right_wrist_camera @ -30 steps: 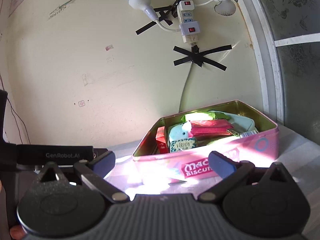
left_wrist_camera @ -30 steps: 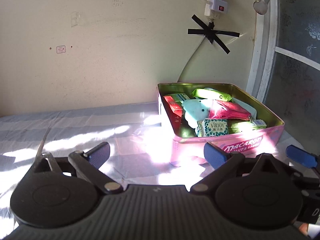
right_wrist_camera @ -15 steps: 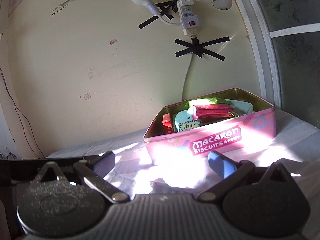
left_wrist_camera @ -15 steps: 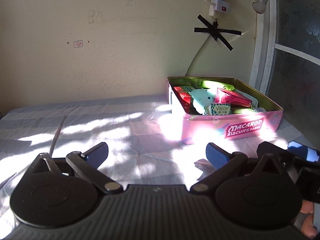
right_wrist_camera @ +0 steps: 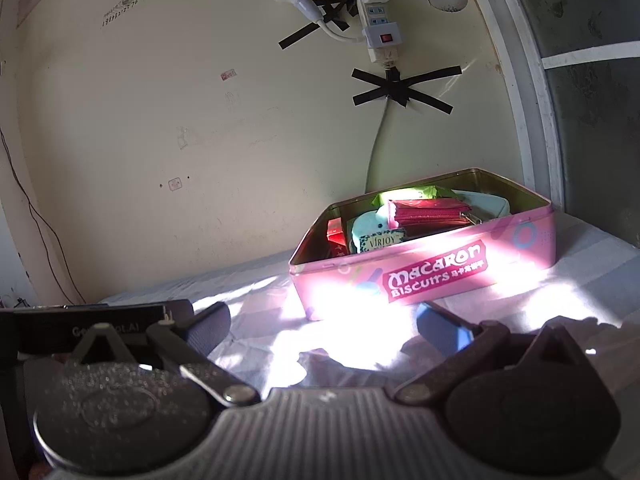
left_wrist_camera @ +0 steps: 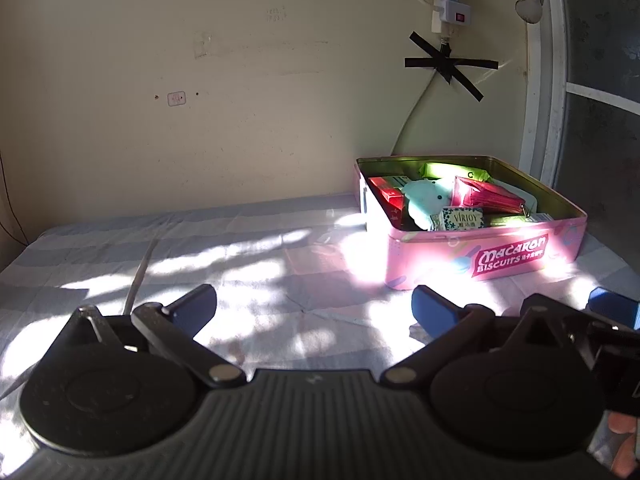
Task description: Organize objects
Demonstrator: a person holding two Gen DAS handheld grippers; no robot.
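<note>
Sunlit striped cloth [left_wrist_camera: 248,256] fills mid-frame; pink biscuit tin [left_wrist_camera: 480,256] sits right, packed; left gripper [left_wrist_camera: 314,308] and right gripper [right_wrist_camera: 324,322] both gape wide, empty.

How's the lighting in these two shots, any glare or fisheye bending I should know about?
Left wrist view: hard sunlight blows out the cloth beside the pink tin, and the window frame bows. Right wrist view: glare washes out the tin's front wall; the tongs stay dark and silhouetted.
</note>
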